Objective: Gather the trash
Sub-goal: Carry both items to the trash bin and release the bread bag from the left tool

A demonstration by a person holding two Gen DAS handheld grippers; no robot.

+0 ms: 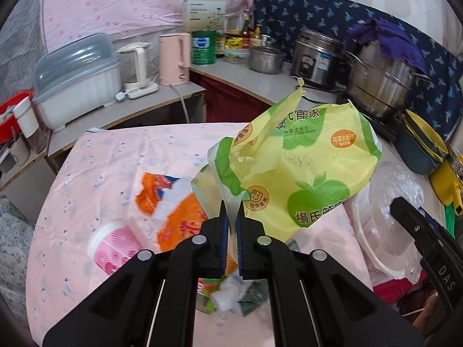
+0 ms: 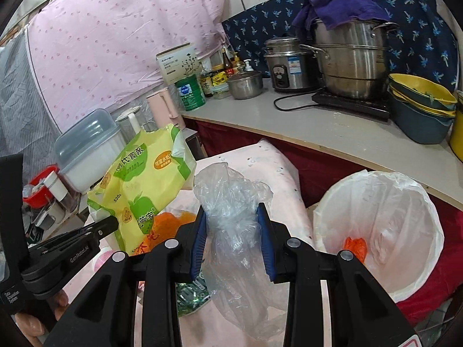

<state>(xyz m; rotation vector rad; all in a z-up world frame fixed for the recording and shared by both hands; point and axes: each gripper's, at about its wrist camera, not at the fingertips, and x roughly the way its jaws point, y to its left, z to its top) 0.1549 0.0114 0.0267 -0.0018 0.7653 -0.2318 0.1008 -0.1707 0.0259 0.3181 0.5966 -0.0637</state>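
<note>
My left gripper (image 1: 231,211) is shut on an edge of a yellow-green tissue wrapper (image 1: 303,167), which hangs lifted above the pink-clothed table (image 1: 115,150). The same wrapper (image 2: 139,182) shows at the left of the right wrist view, with the left gripper (image 2: 113,225) pinching it. My right gripper (image 2: 233,217) is shut on a crumpled clear plastic bag (image 2: 231,202). To its right stands a white-lined trash bin (image 2: 405,202) with an orange scrap (image 2: 354,247) inside. On the table lie an orange wrapper (image 1: 176,211), a pink cup (image 1: 113,245) and small scraps (image 1: 228,292).
A counter (image 2: 332,127) behind holds steel pots (image 2: 353,66), a rice cooker (image 2: 286,66), a green tin (image 2: 191,92), bottles and stacked yellow-blue bowls (image 2: 422,110). A lower shelf carries a pink kettle (image 1: 173,57) and a lidded dish box (image 1: 78,81). The right gripper's arm (image 1: 428,245) crosses the left view's right edge.
</note>
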